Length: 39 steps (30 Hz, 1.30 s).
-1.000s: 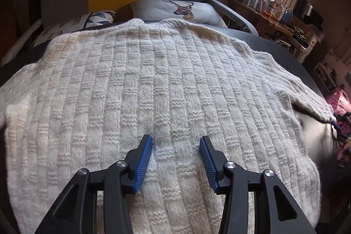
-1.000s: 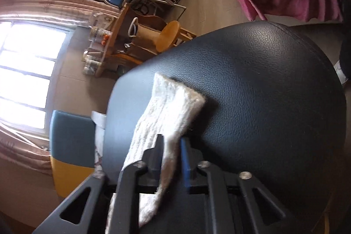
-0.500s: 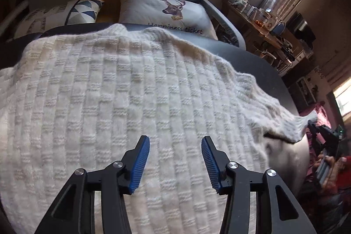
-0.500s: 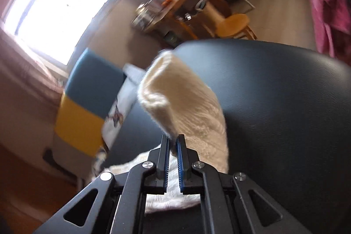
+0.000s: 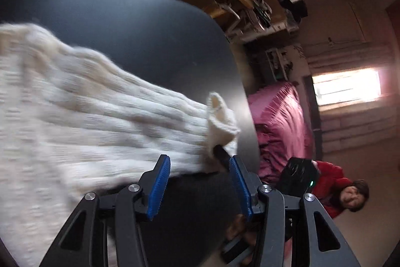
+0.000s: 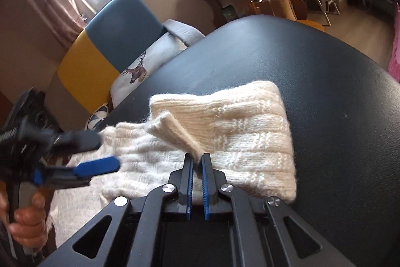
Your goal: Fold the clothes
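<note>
Cream knit sweater (image 6: 240, 142) lies on the black table (image 6: 325, 91); right tongs (image 6: 197, 162) pinch its cuff, left tongs (image 6: 100, 154) gape empty beside. Deer pillow (image 6: 150, 66) sits beyond.

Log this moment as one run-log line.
right hand-held gripper: shut on sweater sleeve | left hand-held gripper: open, empty | surface: black table
</note>
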Each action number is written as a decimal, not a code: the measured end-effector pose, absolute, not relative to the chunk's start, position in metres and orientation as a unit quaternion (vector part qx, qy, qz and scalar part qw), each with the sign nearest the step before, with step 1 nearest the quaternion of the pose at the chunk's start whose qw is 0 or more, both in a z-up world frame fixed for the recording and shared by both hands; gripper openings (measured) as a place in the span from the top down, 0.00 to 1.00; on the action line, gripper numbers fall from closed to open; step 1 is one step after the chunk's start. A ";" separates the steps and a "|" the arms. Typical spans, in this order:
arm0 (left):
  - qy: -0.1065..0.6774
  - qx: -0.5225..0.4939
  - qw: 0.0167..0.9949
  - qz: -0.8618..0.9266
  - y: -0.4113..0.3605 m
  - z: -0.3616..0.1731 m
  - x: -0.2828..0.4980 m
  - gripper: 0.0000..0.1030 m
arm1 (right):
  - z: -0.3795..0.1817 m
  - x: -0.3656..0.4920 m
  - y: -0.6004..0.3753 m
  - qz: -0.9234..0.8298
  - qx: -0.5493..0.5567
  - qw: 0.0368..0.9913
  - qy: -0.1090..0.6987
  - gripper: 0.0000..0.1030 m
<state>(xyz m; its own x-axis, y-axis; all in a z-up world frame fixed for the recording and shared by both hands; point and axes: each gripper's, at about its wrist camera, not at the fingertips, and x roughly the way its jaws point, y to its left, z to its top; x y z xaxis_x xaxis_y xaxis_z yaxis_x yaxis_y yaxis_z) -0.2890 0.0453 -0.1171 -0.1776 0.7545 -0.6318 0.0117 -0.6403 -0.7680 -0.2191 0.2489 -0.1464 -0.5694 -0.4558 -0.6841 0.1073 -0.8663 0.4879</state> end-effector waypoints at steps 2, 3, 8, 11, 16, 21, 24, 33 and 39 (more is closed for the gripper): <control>-0.349 -0.592 0.258 0.679 0.052 -0.127 -0.298 0.51 | -0.146 -0.214 0.244 -0.865 0.433 0.171 -0.186 0.95; -0.359 -0.596 0.253 0.672 0.055 -0.132 -0.303 0.51 | -0.145 -0.212 0.242 -0.867 0.432 0.174 -0.177 0.95; -0.388 -0.602 0.238 0.656 0.061 -0.146 -0.321 0.51 | -0.138 -0.207 0.227 -0.874 0.426 0.188 -0.137 0.95; -0.386 -0.607 0.238 0.653 0.067 -0.151 -0.327 0.52 | -0.136 -0.204 0.216 -0.877 0.425 0.194 -0.110 0.95; -0.349 -0.611 0.231 0.672 0.074 -0.152 -0.331 0.93 | -0.137 -0.204 0.216 -0.873 0.427 0.195 -0.131 0.87; -0.302 -0.576 0.229 0.724 0.067 -0.123 -0.326 0.94 | -0.135 -0.189 0.253 -0.845 0.399 0.209 -0.288 0.77; -0.313 -0.541 0.232 0.746 0.046 -0.090 -0.323 0.94 | -0.158 -0.180 0.272 -0.789 0.402 0.209 -0.415 0.74; -0.321 -0.455 0.218 0.801 -0.035 0.005 -0.318 0.94 | -0.204 -0.171 0.255 -0.628 0.368 0.219 -0.649 0.53; -0.343 -0.420 0.193 0.818 -0.107 0.031 -0.298 0.94 | -0.207 -0.188 0.216 -0.584 0.362 0.209 -0.695 0.27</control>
